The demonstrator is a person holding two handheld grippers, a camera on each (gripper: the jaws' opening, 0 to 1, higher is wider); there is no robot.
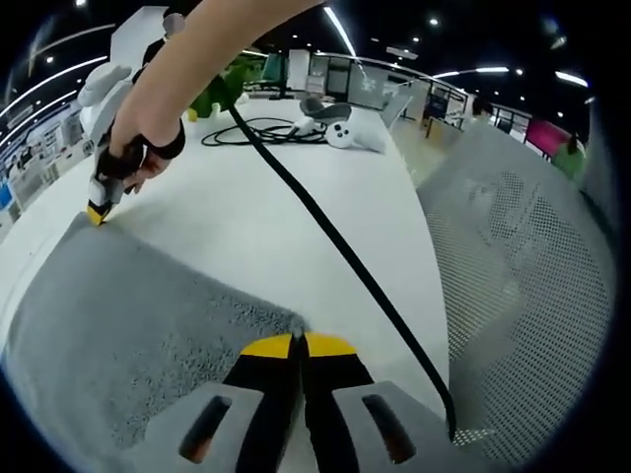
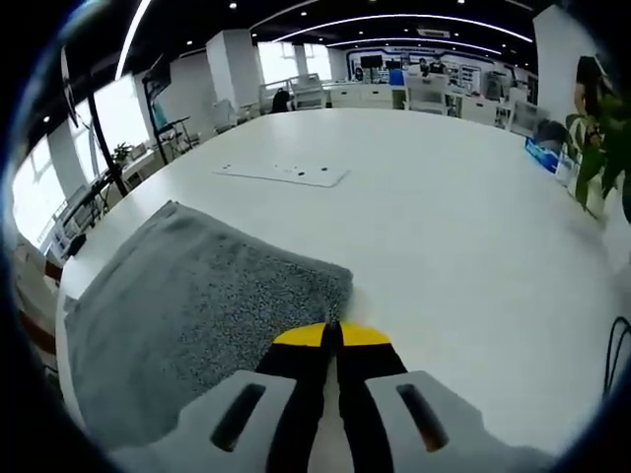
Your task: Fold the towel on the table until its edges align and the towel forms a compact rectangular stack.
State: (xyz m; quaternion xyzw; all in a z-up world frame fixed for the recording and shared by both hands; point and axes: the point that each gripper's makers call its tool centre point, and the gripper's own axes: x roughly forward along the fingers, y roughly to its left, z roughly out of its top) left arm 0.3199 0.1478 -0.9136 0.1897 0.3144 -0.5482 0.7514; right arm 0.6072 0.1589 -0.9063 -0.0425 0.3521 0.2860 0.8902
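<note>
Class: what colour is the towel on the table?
Grey, speckled towel; clearest in the right gripper view.

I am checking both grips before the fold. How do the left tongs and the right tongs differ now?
The left tongs pinch the grey towel at a corner beside the mesh chair; the right tongs pinch another corner, facing open white table. A black cable runs past the left tongs, not the right. Both are shut, with yellow tips.

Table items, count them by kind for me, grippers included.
Towel: 1
Grippers: 2, left and right
Black cable: 1
White controllers: 1, maybe more, too small to tell
Flat white sheet: 1
Total: 6
</note>
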